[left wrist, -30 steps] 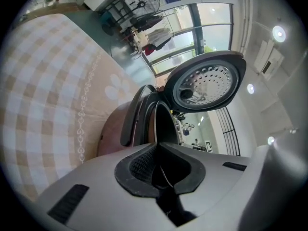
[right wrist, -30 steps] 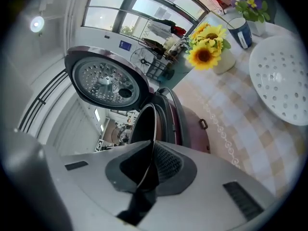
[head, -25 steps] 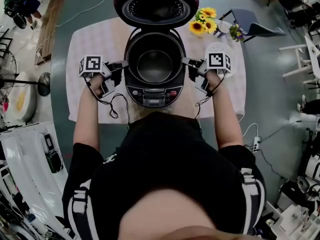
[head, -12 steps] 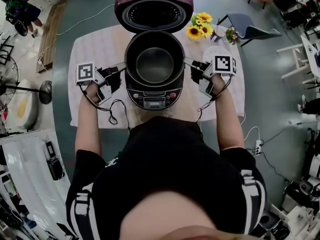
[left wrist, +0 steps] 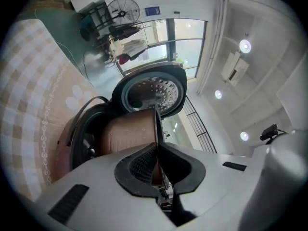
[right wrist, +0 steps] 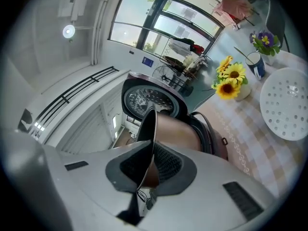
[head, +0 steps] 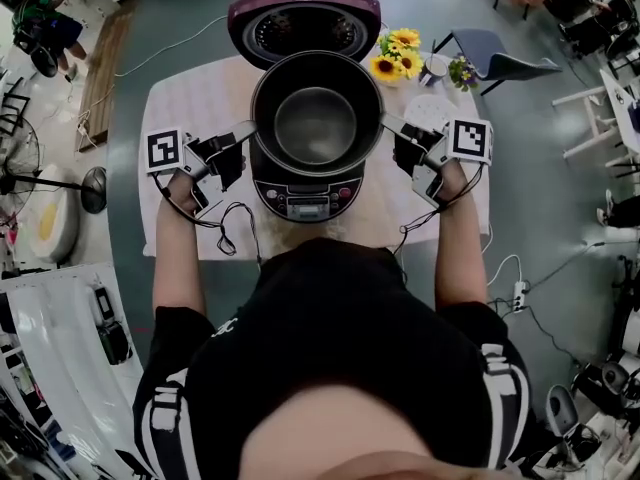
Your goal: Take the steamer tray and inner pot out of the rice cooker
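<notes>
The inner pot (head: 316,118) is held over the open rice cooker (head: 308,196), gripped by its thin rim from both sides. The left tool (head: 245,133) is clenched on the rim's left edge and the right tool (head: 390,123) on its right edge. In each gripper view the rim runs edge-on between the closed pads. The pot's copper-coloured wall shows above the cooker's opening, but whether its bottom is clear of the well cannot be told. Directly behind the pot the cooker's lid (head: 305,23) stands swung open, close to the far side of the rim. The steamer tray (right wrist: 288,105), a white perforated disc, lies flat on the cloth-covered desk (head: 200,98) to the right of the cooker, just beyond the right tool, which covers part of it in the head view. Behind the tray, at the desk's far right corner, stand a bunch of sunflowers (head: 398,53), a cup (right wrist: 254,65) and small purple flowers (right wrist: 264,40), all near the open lid. Loose cables (head: 235,223) trail from both tools across the desk in front of the cooker. The left half of the desk is bare cloth. A chair (head: 505,53) stands on the floor past the flowers.
</notes>
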Demonstrator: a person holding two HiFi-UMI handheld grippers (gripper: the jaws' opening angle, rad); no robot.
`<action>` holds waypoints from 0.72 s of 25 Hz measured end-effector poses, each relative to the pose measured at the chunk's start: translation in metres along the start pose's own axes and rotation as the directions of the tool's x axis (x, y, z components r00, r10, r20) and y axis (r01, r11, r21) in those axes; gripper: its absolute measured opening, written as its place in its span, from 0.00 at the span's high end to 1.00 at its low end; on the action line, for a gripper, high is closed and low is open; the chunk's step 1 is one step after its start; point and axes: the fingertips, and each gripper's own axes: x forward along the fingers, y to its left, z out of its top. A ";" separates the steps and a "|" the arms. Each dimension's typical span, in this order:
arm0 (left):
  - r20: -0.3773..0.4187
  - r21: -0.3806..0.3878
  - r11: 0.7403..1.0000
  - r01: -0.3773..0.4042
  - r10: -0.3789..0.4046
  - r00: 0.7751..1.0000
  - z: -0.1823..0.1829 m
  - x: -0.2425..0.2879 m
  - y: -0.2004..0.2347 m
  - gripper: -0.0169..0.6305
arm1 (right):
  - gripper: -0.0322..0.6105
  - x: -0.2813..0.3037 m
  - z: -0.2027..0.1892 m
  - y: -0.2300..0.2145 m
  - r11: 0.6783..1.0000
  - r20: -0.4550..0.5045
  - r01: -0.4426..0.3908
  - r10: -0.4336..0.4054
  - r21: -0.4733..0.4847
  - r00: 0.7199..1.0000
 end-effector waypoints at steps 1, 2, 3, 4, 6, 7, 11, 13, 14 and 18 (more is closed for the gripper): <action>0.004 -0.009 1.000 0.012 -0.012 1.000 -0.001 0.002 -0.003 0.95 | 0.93 -0.003 0.000 0.002 1.000 0.001 -0.001 0.001 0.001 1.000; 0.008 -0.014 1.000 0.021 -0.020 1.000 -0.002 0.003 -0.006 0.95 | 0.93 -0.007 0.001 0.003 1.000 0.003 -0.006 0.006 0.001 1.000; 0.011 -0.014 1.000 0.026 -0.026 1.000 -0.003 0.005 -0.010 0.95 | 0.93 -0.011 0.002 0.006 1.000 0.008 -0.014 0.014 0.004 1.000; 0.014 -0.008 1.000 0.029 -0.029 0.999 -0.005 0.008 -0.014 0.95 | 0.92 -0.017 0.003 0.008 1.000 0.014 -0.023 0.023 0.007 1.000; 0.018 0.012 0.999 0.038 -0.038 0.999 -0.010 0.016 -0.025 0.95 | 0.92 -0.029 0.006 0.013 0.999 0.024 -0.037 0.037 0.007 0.999; 0.020 0.020 0.999 0.046 -0.046 0.999 -0.013 0.021 -0.032 0.95 | 0.92 -0.036 0.007 0.015 0.999 0.027 -0.043 0.043 0.004 0.999; 0.027 0.033 0.998 0.061 -0.062 0.998 -0.024 0.044 -0.056 0.95 | 0.92 -0.067 0.016 0.020 0.998 0.045 -0.057 0.057 -0.002 0.997; 0.016 0.041 0.998 0.055 -0.056 0.998 -0.031 0.054 -0.063 0.95 | 0.92 -0.082 0.020 0.021 0.999 0.062 -0.054 0.053 0.001 0.997; 0.010 0.042 0.997 0.058 -0.059 0.998 -0.036 0.059 -0.067 0.95 | 0.92 -0.090 0.021 0.021 0.999 0.071 -0.054 0.053 0.007 0.996; 0.004 0.053 0.996 0.070 -0.070 0.998 -0.053 0.087 -0.078 0.95 | 0.92 -0.126 0.023 0.013 0.999 0.091 -0.052 0.051 0.006 0.995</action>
